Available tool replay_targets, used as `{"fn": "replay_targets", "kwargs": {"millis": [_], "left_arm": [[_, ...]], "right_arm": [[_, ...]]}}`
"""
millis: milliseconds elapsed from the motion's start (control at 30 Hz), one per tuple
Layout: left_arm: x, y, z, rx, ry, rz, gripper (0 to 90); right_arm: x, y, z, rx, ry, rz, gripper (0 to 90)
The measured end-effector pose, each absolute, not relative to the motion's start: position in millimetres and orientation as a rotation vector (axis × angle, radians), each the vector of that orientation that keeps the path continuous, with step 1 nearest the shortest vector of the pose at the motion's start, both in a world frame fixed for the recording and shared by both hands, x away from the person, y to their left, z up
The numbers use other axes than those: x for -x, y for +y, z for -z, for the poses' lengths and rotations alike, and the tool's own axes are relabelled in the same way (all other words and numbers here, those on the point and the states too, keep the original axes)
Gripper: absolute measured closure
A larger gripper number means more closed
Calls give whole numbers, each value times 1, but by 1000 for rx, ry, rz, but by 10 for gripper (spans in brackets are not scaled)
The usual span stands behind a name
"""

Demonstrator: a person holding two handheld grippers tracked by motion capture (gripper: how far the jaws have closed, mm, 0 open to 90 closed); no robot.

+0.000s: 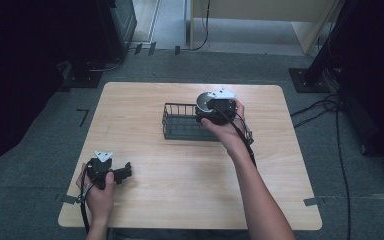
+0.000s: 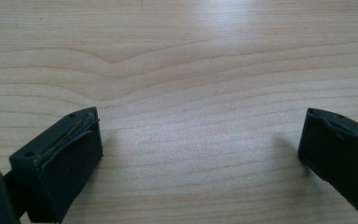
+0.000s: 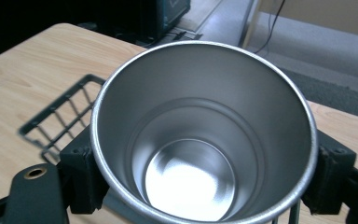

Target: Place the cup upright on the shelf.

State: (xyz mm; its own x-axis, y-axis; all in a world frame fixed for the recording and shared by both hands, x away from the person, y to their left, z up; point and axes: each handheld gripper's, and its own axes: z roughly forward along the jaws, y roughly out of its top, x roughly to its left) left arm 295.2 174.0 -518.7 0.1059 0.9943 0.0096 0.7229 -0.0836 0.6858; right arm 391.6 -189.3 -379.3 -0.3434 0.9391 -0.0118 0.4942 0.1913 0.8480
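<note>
Steel cup (image 3: 200,135) upright in right tool (image 3: 204,175), seemingly over rack (image 1: 180,122).

Worktop (image 1: 145,100): pale wood, wavy grain lines, centre of the high view. Steel cup (image 3: 200,140): silver, bright glare patch on its bottom. Wire basket (image 1: 180,122): black, mid frame. Left tongs (image 2: 200,154): black, frayed grey pads. Right tongs (image 3: 205,186): black, brass screw at lower left. White plate atop each tool. Floor carpet (image 1: 30,165): dark grey. Cables at right: black.
</note>
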Motion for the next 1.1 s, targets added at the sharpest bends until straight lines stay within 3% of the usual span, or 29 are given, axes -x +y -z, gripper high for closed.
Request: {"fn": "replay_targets", "kwargs": {"millis": [1100], "left_arm": [[-295, 174, 519, -1864, 1670, -673, 0]], "right_arm": [[-418, -203, 432, -1457, 1972, -927, 185]]}}
